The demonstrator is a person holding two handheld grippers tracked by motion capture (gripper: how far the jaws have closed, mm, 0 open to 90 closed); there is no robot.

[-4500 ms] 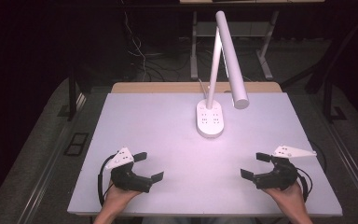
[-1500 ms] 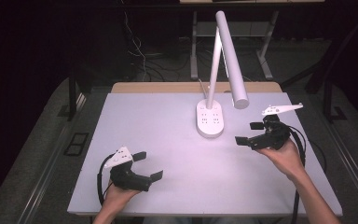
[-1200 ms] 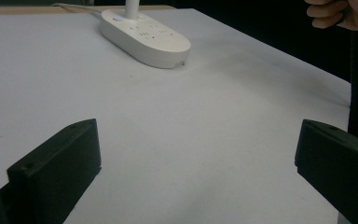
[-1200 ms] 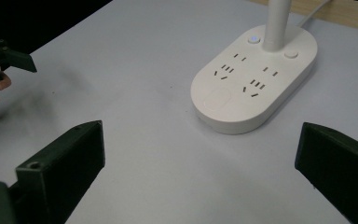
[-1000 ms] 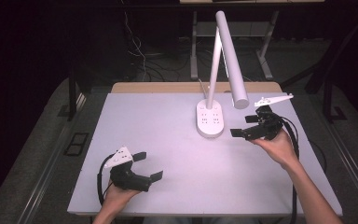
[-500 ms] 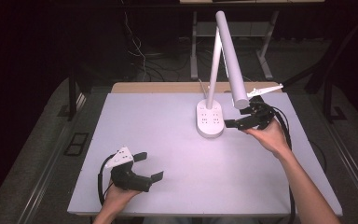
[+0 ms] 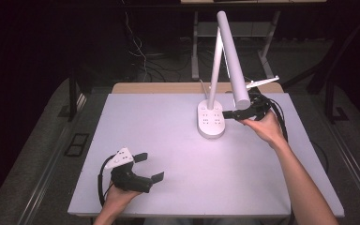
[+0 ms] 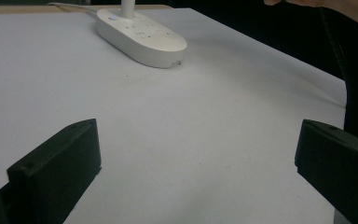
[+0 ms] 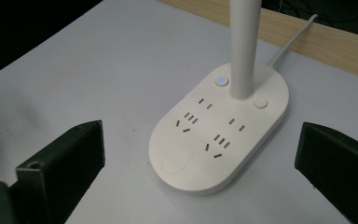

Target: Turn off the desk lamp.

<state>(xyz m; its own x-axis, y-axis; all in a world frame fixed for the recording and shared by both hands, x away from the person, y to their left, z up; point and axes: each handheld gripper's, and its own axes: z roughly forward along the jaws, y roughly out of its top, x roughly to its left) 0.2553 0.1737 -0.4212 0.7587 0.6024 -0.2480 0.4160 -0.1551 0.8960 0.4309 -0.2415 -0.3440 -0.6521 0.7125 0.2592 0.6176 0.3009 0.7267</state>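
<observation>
From the high view, a white desk lamp with an oval plastic base (image 7: 211, 121) stands on the pale grey table (image 7: 178, 140) toward two o'clock from the table's middle, its slim post rising to a long tubular head (image 7: 233, 61) that slants down toward the person. The right gripper (image 7: 236, 114) hovers just beside the base at its three o'clock edge, under the low end of the head, with its jaws spread and nothing between them. The left gripper (image 7: 149, 168) rests at seven o'clock on the table, well apart from the lamp, with its jaws spread too.

In the left gripper view, the two black jaws stand wide apart over bare table, and the lamp base (image 8: 141, 37) lies far off at eleven o'clock.

In the right gripper view, the jaws stand wide open at either side, holding nothing. The base (image 9: 221, 128) sits between them and a little beyond, showing socket slots, a small lit button (image 9: 221, 81) at the post's ten o'clock, and a white cord (image 9: 291, 39) trailing off at one o'clock.
</observation>
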